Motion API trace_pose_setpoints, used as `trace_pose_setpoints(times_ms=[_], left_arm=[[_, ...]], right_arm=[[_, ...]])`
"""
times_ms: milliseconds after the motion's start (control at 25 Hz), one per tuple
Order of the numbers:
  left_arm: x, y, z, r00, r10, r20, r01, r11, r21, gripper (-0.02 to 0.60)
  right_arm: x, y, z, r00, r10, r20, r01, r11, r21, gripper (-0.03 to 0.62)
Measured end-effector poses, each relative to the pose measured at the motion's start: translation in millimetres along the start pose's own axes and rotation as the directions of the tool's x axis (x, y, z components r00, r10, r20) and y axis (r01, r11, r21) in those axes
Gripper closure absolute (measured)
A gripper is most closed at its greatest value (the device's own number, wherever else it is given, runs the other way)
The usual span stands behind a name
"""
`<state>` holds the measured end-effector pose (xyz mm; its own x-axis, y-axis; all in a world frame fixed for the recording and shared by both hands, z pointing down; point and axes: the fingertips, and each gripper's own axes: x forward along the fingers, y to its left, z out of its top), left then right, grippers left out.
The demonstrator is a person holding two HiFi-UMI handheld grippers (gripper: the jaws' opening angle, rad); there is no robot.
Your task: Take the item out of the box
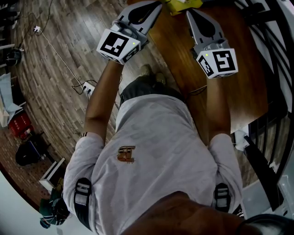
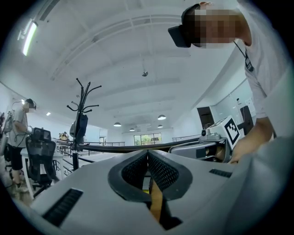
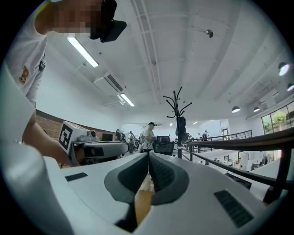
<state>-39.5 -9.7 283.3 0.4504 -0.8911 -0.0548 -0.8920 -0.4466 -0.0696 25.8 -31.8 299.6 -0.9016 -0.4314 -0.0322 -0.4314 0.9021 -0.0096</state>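
Note:
In the head view my left gripper [image 1: 155, 4] and right gripper [image 1: 191, 13] are held forward side by side over the near edge of a brown wooden table [image 1: 239, 87]. A yellow object [image 1: 183, 5] shows at the top edge between their tips; most of it is cut off, so I cannot tell what it is. No box is plainly visible. In the left gripper view the left gripper [image 2: 148, 153] has its jaws closed together with nothing between them. The right gripper [image 3: 149, 155] looks the same in its own view. Both cameras look level across the room.
The wooden floor below holds a power strip [image 1: 87, 87] with a cable and a red crate [image 1: 19, 124]. A black railing [image 1: 271, 55] runs at the right. A coat rack [image 2: 82, 117] and an office chair [image 2: 40, 156] stand behind the table, with people further back.

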Motion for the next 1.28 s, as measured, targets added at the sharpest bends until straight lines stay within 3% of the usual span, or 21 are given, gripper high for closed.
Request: trace_pose_setpoints(times_ms=[480,800,1000,1280], left_arm=[[33.8,49.4,-12.8,0.995,-0.096,0.004,0.096,0.995,-0.001,0.561],[55.4,93.1,-30.3,0.979,-0.199,-0.05,0.201,0.979,0.022,0.561],[68.3,118.6,-40.1,0.955,-0.289,-0.063,0.293,0.954,0.058,0.561],[97.5,124.3,-53.3,0.899,-0.412,-0.147,0.431,0.893,0.131,0.561]], right_arm=[[41.6,-20.4,-3.9,0.996,-0.084,-0.036,0.083,0.996,-0.012,0.563],[83.2,-30.5,-16.8,0.98,-0.175,-0.093,0.173,0.985,-0.021,0.563],[106.9,-34.1,-27.0,0.964,-0.235,-0.128,0.233,0.972,-0.03,0.563],[118.1,-50.4,-31.8,0.941,-0.304,-0.15,0.303,0.952,-0.028,0.563]])
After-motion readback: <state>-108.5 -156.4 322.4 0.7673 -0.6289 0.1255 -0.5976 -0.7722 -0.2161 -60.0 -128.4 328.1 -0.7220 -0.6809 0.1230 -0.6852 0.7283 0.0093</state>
